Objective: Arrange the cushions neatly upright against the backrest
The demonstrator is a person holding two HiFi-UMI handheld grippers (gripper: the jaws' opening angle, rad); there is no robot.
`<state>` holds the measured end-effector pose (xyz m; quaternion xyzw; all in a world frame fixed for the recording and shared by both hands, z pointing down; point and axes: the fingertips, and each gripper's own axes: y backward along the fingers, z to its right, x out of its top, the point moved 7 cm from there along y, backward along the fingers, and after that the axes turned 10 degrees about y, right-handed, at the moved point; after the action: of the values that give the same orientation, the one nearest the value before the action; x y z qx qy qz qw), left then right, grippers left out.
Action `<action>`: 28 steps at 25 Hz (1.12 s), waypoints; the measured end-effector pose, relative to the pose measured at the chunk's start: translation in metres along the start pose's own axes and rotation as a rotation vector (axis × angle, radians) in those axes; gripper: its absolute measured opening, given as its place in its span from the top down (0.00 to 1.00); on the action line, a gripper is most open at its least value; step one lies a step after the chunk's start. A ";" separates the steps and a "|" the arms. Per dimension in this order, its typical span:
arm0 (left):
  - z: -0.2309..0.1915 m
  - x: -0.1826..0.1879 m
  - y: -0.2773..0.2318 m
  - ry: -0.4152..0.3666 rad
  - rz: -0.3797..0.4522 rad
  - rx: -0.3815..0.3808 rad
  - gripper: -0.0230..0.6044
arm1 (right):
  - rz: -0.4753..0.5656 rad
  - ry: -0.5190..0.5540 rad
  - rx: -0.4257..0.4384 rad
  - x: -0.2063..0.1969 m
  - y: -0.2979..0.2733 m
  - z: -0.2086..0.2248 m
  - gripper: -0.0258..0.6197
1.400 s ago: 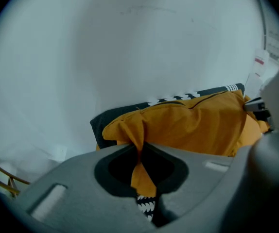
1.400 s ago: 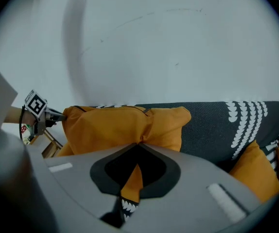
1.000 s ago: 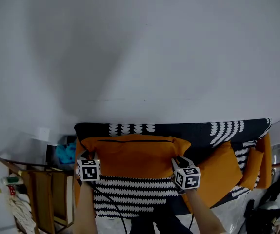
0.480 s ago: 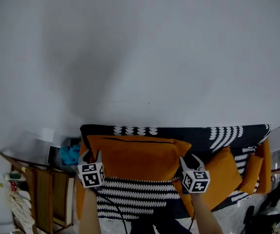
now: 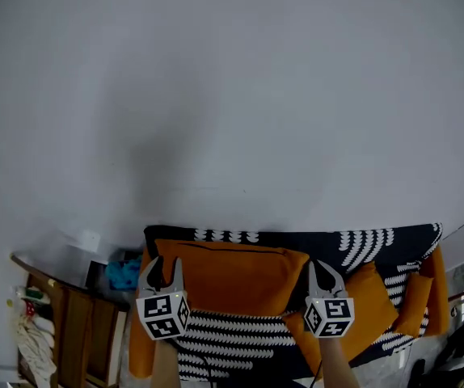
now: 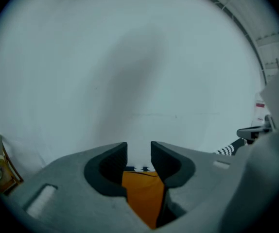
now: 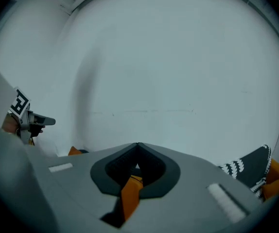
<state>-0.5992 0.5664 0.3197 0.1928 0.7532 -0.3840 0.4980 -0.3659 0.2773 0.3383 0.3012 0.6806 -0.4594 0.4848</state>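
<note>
A large orange cushion point(image 5: 228, 267) stands upright against the backrest of the black-and-white patterned sofa point(image 5: 377, 237). My left gripper point(image 5: 165, 262) hovers at the cushion's left end. Its jaws are apart and do not press on anything, and the cushion point(image 6: 142, 193) shows through the gap in the left gripper view point(image 6: 139, 149). My right gripper point(image 5: 323, 267) is at the cushion's right end. Its jaws have just closed and the tips meet point(image 7: 138, 145). Behind them a strip of orange fabric point(image 7: 130, 195) shows, not pinched.
Two smaller orange cushions point(image 5: 369, 293) point(image 5: 416, 291) lean at the sofa's right end. A wooden side rack point(image 5: 62, 330) and a blue object point(image 5: 123, 272) stand left of the sofa. A plain white wall point(image 5: 232, 95) rises behind. Dark objects point(image 5: 458, 338) sit at the lower right.
Both grippers have risen from the cushion's lower corners toward its top corners. The right jaws spread wide, then came together. The cushion stayed against the backrest.
</note>
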 end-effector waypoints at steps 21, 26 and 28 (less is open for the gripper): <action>0.082 0.059 0.149 -0.017 0.242 -0.028 0.96 | 0.259 0.014 0.010 0.098 0.112 -0.006 0.95; 0.082 0.058 0.161 -0.021 0.249 -0.025 0.96 | 0.277 0.015 0.024 0.101 0.122 -0.011 0.95; 0.083 0.058 0.165 -0.014 0.252 -0.024 0.96 | 0.280 0.023 0.031 0.102 0.124 -0.014 0.95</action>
<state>-0.4632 0.6013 0.1868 0.2775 0.7240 -0.3106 0.5499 -0.3004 0.3357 0.2033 0.4057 0.6302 -0.3943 0.5318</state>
